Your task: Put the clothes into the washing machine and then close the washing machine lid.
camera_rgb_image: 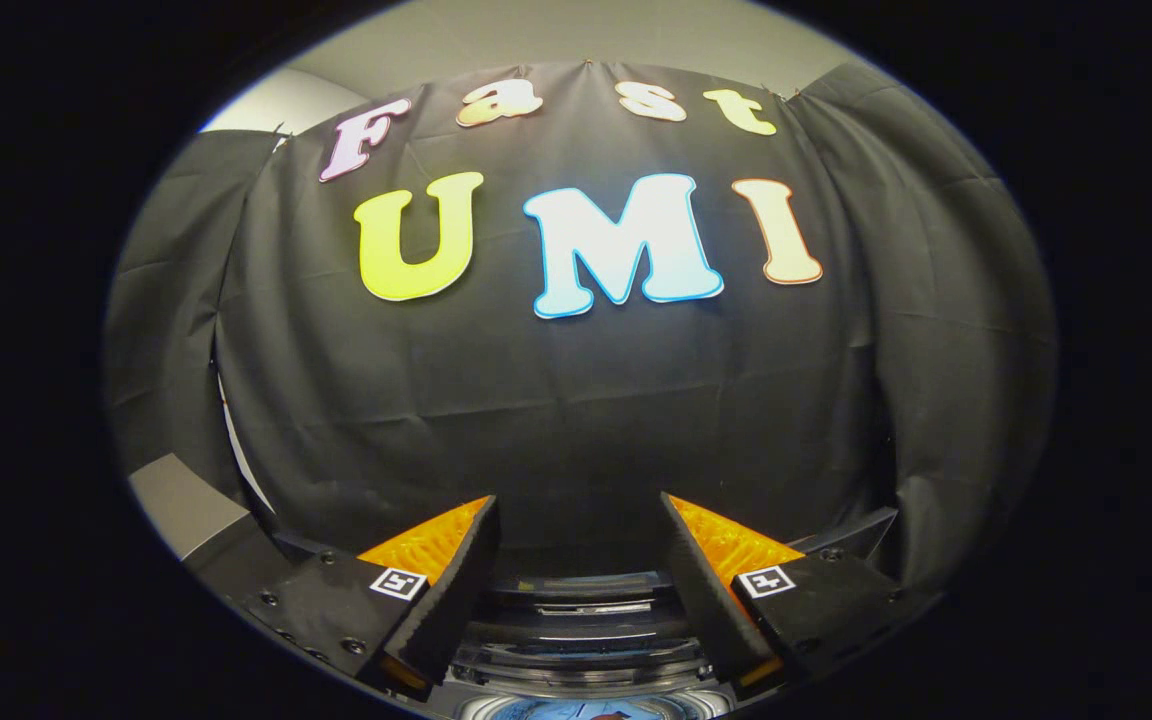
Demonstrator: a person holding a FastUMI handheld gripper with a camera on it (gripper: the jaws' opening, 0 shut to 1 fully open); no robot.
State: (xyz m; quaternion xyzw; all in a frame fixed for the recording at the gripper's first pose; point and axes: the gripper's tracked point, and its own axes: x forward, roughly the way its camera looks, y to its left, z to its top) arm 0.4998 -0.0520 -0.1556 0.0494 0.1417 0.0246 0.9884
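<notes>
My gripper (pixel 578 515) stands open, its two fingers wide apart with nothing held between them. Below and between the fingers lies the top of the washing machine (pixel 576 625), a dark ribbed panel with a clear lid edge. At the very bottom a sliver of the machine's drum opening (pixel 586 708) shows, with something blue and a bit of red inside; what it is I cannot tell. The fingers point over the machine toward the black cloth wall.
The black cloth wall (pixel 576 400) hangs close behind the machine and wraps round both sides. A grey surface edge (pixel 181 505) shows to the left of the left finger.
</notes>
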